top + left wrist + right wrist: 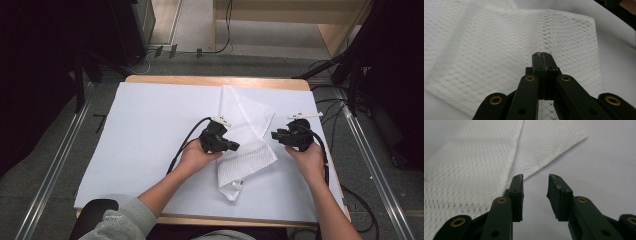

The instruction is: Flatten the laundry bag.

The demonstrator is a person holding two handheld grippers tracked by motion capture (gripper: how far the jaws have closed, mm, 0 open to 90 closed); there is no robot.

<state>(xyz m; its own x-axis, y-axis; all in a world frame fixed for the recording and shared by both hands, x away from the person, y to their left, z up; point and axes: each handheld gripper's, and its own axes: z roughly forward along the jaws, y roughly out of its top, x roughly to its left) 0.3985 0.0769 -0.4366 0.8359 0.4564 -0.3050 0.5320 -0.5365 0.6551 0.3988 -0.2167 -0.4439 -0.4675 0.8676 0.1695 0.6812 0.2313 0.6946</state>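
The white mesh cloth (245,145) is approached by the clenched, seemingly empty left gripper (542,56), while the released right gripper (535,182) is poised beside its edge (presumably for folding).

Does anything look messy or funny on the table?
Yes. The white mesh cloth lies crooked and rumpled across the white sheet, folded over itself, not flat. The left tongs are shut at it; the right tongs stand open beside it.
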